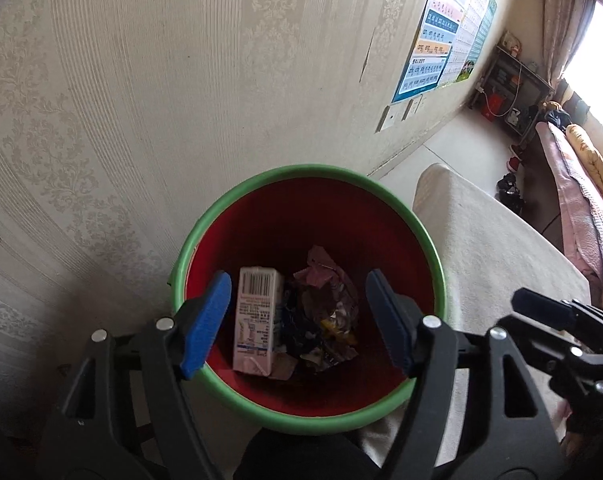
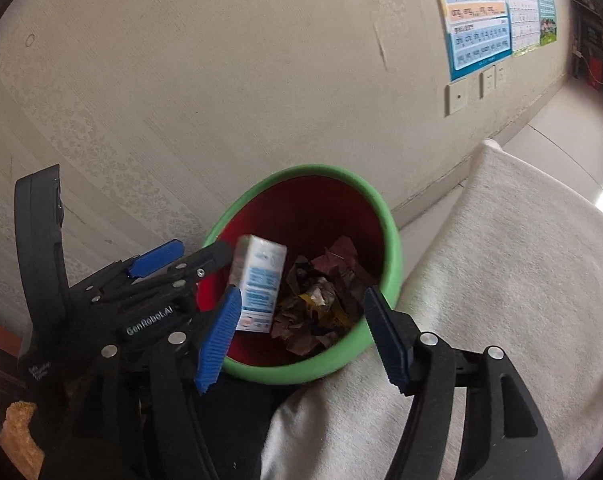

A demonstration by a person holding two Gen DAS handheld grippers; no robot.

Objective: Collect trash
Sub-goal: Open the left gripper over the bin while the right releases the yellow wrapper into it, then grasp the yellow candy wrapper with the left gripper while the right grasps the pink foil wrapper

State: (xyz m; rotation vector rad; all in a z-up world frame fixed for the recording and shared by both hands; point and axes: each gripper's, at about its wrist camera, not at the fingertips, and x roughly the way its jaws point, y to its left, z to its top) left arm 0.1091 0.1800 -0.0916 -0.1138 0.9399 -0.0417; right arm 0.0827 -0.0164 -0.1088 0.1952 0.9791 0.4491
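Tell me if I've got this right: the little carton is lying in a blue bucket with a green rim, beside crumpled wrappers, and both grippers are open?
Not quite: the bucket is red inside, not blue, as the left wrist view shows. The carton, crumpled wrappers, green rim and open left gripper and right gripper are right.

Left gripper [image 1: 297,320] and right gripper [image 2: 301,336] side by side, fingers apart.

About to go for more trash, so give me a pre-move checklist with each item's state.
1. Left gripper open, nothing between its fingers: ok.
2. Right gripper open, holding nothing: ok.
3. Carton inside the bin, below the rim: ok.
4. Crumpled wrappers in the bin's bottom, none on the rim: ok.
5. Bin upright beside the wall: ok.
6. More trash left outside the bin: cannot tell.
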